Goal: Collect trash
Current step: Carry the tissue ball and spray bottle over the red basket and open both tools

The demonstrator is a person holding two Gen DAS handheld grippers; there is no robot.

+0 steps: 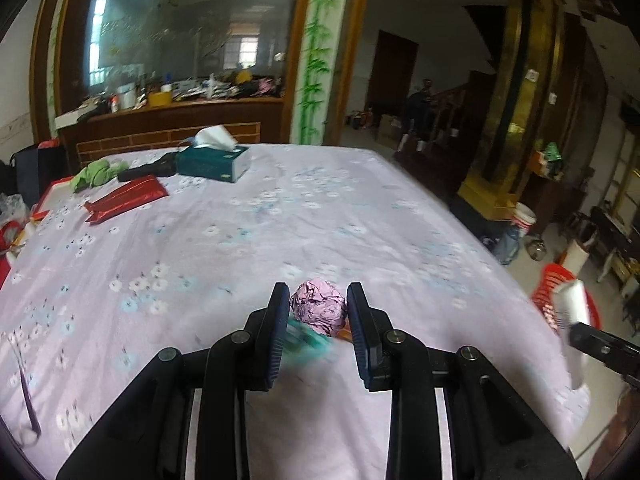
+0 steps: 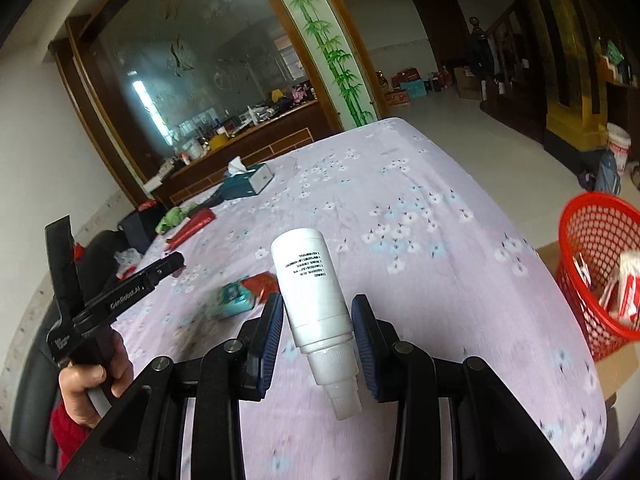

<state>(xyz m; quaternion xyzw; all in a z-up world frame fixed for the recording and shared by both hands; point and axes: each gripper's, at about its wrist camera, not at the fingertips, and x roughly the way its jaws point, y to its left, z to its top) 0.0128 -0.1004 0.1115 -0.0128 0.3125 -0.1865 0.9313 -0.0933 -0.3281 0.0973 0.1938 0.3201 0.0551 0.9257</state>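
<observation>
Left wrist view: the left claw is seen released, its two blue-padded fingers spread on either side of a crumpled pink paper ball that lies on the lilac flower-printed tabletop. Whether the pads touch the ball cannot be told. A blurred teal wrapper and an orange scrap are seen just under the claw, beside the ball. Far ahead and to the left of the claw a teal tissue box and a flat red packet are seen.

Right wrist view: the right claw is clenched on a white plastic bottle, held between the pads with its cap end towards the camera. A red mesh plastic basket holding cartons is seen off the tabletop's edge, to the right of the claw. The left hand is seen gripping its handle at far left.
</observation>
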